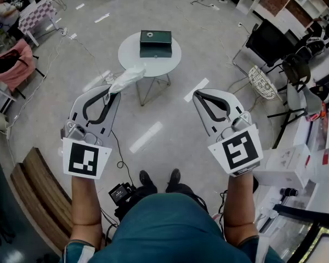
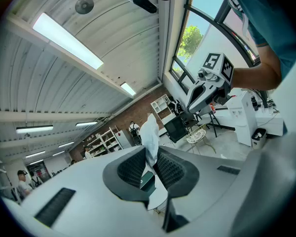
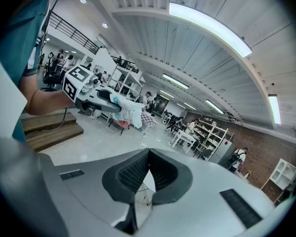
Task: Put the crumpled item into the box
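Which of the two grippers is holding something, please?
The left gripper: it pinches a white crumpled item; the right gripper is shut and empty.

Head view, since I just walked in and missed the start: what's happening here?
A person holds a two-jaw gripper in each hand. The left gripper has its jaws shut on a crumpled white paper item, held in the air short of the small round white table. The dark green rectangular box sits on that table, and the item is not yet in it. The right gripper has its jaws shut with nothing between them.
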`<state>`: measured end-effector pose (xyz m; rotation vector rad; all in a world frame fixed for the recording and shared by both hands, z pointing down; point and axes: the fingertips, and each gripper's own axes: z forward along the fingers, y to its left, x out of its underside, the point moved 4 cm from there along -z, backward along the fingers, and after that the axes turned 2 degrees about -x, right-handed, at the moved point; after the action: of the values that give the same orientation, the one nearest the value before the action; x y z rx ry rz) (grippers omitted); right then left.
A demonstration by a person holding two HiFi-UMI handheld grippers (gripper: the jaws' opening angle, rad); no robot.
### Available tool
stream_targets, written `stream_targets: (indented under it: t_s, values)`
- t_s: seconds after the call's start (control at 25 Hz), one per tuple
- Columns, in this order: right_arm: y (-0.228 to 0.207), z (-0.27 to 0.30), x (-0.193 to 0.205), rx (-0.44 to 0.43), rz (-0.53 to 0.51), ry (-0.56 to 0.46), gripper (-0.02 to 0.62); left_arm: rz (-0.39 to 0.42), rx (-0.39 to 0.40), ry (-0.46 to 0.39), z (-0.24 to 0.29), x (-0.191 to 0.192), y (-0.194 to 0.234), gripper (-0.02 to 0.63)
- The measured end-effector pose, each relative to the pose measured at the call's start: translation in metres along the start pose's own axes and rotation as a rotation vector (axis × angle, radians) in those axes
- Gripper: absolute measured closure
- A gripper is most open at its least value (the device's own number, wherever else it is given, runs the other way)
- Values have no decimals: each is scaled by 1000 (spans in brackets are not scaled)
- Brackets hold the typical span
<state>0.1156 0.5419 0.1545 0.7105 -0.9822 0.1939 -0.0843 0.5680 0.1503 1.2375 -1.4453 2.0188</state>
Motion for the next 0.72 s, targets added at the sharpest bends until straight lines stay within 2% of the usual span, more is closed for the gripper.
stream_targets:
  t_s: [0.36, 0.72]
  values:
    - [-4, 40, -11, 8, 2, 18, 557, -5, 15, -2, 12, 26, 33, 546]
    - [1, 63, -33, 31, 30, -31, 555, 1, 15, -13, 3, 40, 58, 546]
